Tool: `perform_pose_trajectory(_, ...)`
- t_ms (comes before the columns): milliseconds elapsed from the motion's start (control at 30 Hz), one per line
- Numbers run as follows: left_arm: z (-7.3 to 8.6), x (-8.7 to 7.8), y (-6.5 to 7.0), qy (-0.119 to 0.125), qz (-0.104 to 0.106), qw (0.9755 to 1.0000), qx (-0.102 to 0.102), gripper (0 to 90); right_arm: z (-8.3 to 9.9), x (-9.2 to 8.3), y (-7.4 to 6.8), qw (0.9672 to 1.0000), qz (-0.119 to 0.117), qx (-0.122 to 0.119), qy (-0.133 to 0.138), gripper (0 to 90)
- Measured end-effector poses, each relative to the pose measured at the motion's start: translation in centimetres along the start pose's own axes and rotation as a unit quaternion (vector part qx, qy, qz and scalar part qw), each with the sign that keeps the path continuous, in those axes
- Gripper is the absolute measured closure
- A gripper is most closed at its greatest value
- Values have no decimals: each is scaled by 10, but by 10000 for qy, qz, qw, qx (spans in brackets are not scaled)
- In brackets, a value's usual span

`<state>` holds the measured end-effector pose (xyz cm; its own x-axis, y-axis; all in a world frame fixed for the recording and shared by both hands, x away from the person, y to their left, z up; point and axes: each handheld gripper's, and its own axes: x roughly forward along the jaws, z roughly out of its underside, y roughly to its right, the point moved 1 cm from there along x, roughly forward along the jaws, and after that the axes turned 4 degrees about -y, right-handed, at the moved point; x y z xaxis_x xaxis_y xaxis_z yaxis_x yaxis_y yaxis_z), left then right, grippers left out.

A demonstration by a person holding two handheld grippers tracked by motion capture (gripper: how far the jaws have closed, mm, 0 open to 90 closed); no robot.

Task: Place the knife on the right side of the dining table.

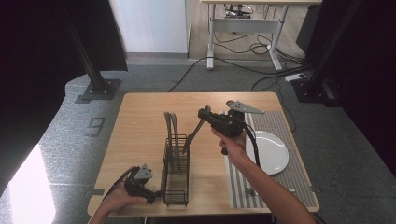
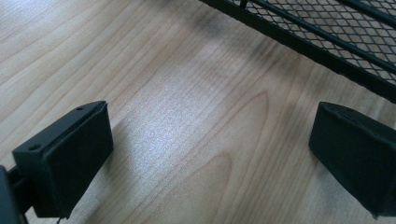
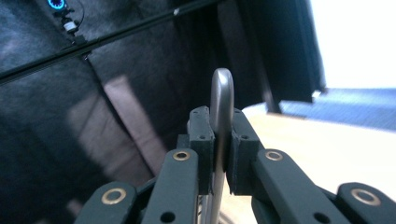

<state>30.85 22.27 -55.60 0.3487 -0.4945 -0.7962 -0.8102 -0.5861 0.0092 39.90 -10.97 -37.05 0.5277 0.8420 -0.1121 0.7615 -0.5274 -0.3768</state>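
Note:
A black wire rack stands on the wooden table, with two grey utensils upright in it. My right gripper is above and to the right of the rack, shut on the handle of a slanting metal utensil whose lower end reaches into the rack. In the right gripper view the rounded handle end sticks up between the pads of the gripper. My left gripper rests low at the rack's near left corner. Its jaws are open over bare wood, beside the rack's mesh.
A white plate lies on a striped placemat at the right side of the table. Black curtains, metal posts and floor cables surround the table. A desk stands at the back.

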Motion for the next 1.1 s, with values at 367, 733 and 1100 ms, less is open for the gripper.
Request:
perform_pose_trajectory(367, 0, 0, 0, 3, -3, 10000, -2, 0, -28, -48, 14, 9977, 273, -78, 621, 828)
perform_pose_trajectory(733, 0, 0, 0, 0, 2, 10000, -1, 0, 8, -31, 43, 9970, 755, -108, 88, 828)
perform_pose_trajectory(1100, 0, 0, 0, -1, 1, 10000, -1, 0, 16, -28, 67, 9946, 1024, 116, 116, 827)
